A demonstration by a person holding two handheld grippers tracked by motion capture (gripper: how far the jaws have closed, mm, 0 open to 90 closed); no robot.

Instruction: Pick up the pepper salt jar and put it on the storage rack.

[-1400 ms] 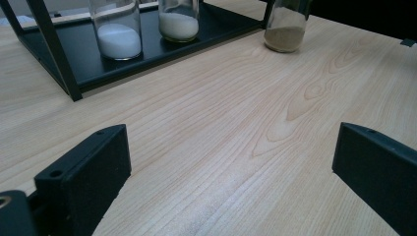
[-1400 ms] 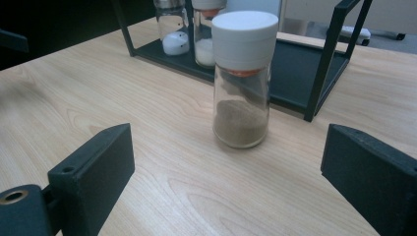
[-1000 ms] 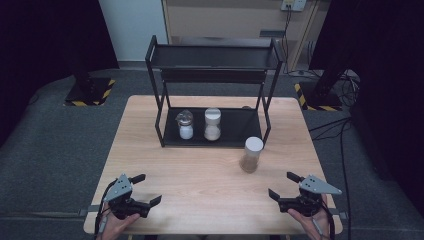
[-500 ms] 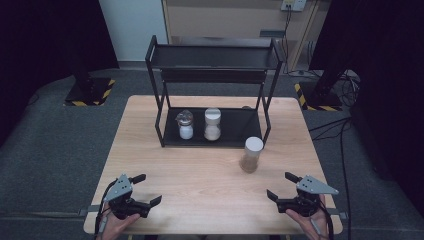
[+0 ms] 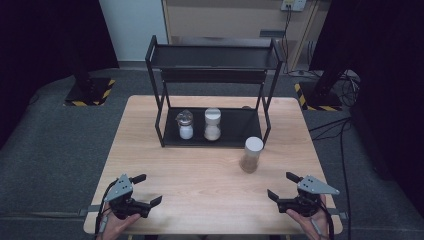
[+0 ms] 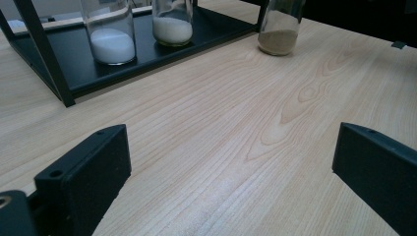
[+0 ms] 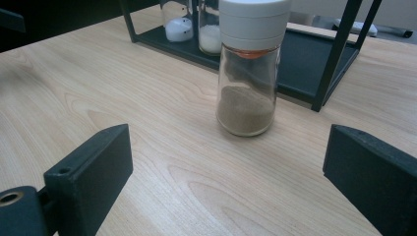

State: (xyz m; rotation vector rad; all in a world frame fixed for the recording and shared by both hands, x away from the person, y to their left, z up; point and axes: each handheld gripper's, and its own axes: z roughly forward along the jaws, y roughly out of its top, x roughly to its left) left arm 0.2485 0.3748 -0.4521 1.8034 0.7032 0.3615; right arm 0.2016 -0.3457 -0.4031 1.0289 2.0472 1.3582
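Little had shifted since the earlier frames: both hands stayed at the near edge of the wooden table (image 5: 210, 200), and the right gripper (image 5: 283, 186) had its jaws just opening a touch wider, with nothing between them. Its jaws stood spread, aimed at the white-capped glass shaker of brown spice (image 7: 247, 73), which stood upright on the bare tabletop at about 11 o'clock from that gripper, well apart from it. The left gripper (image 5: 149, 189), at about 8 o'clock from the shaker, also had its jaws spread over bare wood, pinching nothing. The shaker stood just outside the front right leg of the black two-tier rack (image 5: 215, 55), near but apart from it. On the rack's lower shelf, at about 10 o'clock from the shaker, stood a jar of white powder (image 5: 185, 125) and a white-capped shaker of pale grains (image 5: 212, 125), side by side.
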